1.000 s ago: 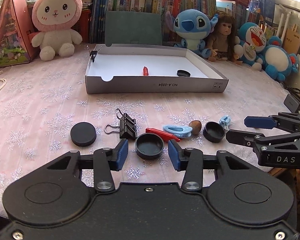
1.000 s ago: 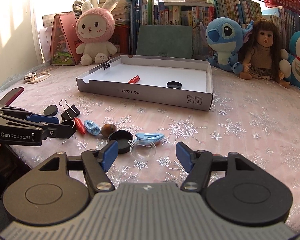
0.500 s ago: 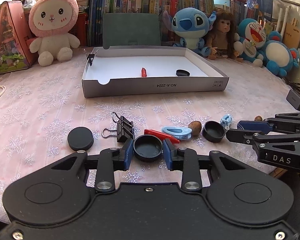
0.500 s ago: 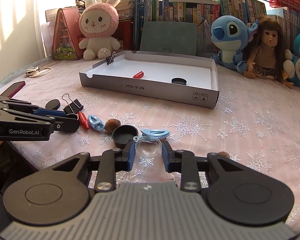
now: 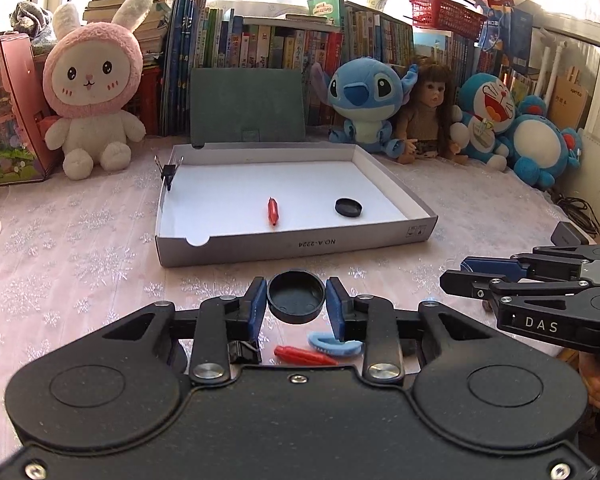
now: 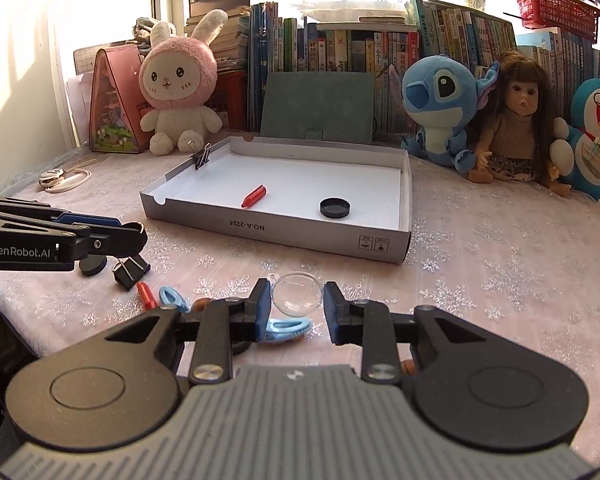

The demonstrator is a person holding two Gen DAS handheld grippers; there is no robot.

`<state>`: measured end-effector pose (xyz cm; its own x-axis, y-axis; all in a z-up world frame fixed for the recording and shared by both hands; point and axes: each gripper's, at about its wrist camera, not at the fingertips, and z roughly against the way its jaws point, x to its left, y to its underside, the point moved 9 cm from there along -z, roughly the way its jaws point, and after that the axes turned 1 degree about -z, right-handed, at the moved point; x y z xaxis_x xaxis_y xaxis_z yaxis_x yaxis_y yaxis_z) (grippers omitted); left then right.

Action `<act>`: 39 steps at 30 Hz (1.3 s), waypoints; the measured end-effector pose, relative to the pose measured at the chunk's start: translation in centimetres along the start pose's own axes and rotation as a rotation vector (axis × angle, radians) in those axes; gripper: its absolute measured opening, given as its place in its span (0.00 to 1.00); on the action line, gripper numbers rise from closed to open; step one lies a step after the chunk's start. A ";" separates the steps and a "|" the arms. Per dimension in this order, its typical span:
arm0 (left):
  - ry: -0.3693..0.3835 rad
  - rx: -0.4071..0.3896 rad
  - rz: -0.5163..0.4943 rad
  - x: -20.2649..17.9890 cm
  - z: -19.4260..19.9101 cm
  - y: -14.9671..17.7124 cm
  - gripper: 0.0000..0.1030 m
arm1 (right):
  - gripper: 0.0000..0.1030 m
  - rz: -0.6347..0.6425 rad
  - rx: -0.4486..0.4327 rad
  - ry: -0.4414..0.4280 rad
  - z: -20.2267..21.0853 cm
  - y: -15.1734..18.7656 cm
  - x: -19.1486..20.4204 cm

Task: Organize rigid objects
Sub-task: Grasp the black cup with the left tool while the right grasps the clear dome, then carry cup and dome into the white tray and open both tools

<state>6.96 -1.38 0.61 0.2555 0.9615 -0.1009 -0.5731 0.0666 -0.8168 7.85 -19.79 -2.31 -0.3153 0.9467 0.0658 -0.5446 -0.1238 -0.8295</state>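
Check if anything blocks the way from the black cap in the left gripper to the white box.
Nothing visible does: the black cap, held in the left gripper, faces bare tablecloth up to the white box, apart from its low front wall.

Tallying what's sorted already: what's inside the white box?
Inside the white box: a red peg, a black cap, and a binder clip on its left wall. The near wall hides a floor strip.

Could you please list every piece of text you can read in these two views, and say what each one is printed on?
"NO.A-222A", printed upside down: front wall of the cardboard box.
"GenRobot.AI": side of the left gripper.
"DAS": side of the right gripper.
Book spines and the symbols on the box's corner: too small to read.
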 end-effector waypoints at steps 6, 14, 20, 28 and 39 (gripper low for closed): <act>-0.018 0.004 0.027 1.4 -2.0 -3.8 0.29 | 0.33 -0.047 0.013 0.022 -1.9 -3.3 -2.2; -0.020 0.058 0.100 3.4 -6.7 -7.1 0.29 | 0.33 -0.179 0.090 0.026 -6.4 -6.5 -5.4; -0.059 0.098 0.128 4.8 -11.0 -8.5 0.29 | 0.33 -0.242 0.151 0.041 -10.2 -7.7 -6.9; -0.097 0.154 0.152 5.8 -15.3 -8.0 0.29 | 0.33 -0.269 0.210 0.074 -13.8 -7.2 -7.6; -0.106 0.191 0.164 6.1 -17.5 -7.0 0.29 | 0.33 -0.279 0.234 0.077 -15.5 -6.8 -7.5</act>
<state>26.15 -0.66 -4.21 0.0700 0.9854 -0.1549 -0.7390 -0.0531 -0.6716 25.97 -21.45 -5.78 -0.0750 0.9721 0.2221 -0.7670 0.0861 -0.6358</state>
